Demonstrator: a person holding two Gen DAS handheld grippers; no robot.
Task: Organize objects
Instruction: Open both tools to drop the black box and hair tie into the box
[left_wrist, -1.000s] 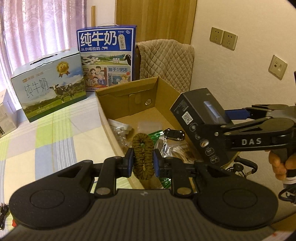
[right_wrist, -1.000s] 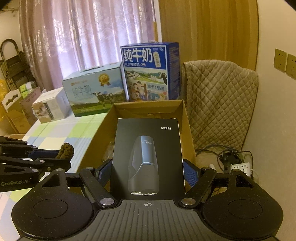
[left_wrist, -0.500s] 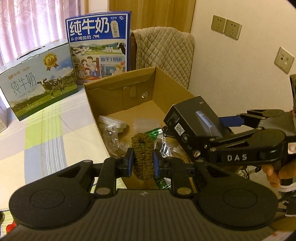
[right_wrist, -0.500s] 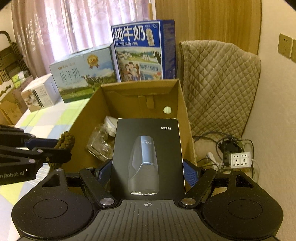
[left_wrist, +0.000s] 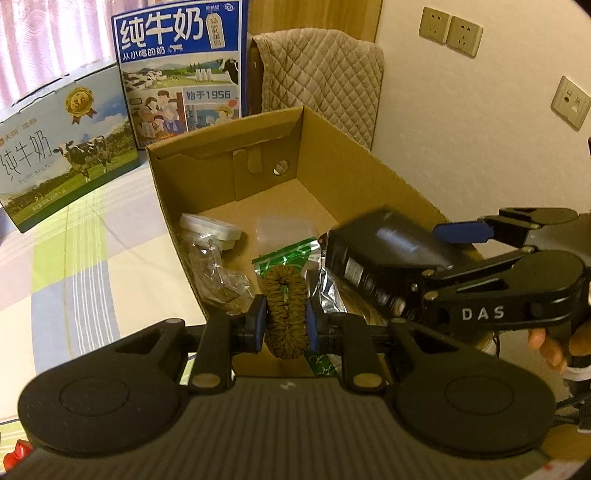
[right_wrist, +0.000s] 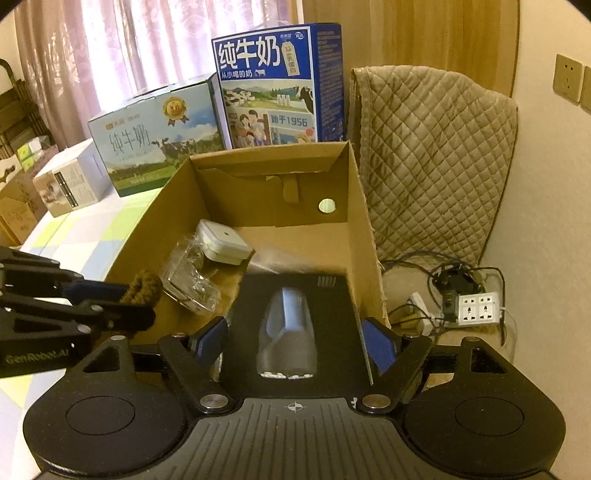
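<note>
Left claw (left_wrist: 283, 320) — brown woven loop (left_wrist: 285, 309)

Left wrist view: close above the near rim of the open cardboard box (left_wrist: 369, 177), facing forward and down into it, wall sockets at upper right. Right wrist view: from the box's (right_wrist: 354, 206) near right side, facing the curtain. Shared: box interior, both milk cartons, quilted cover.
</note>
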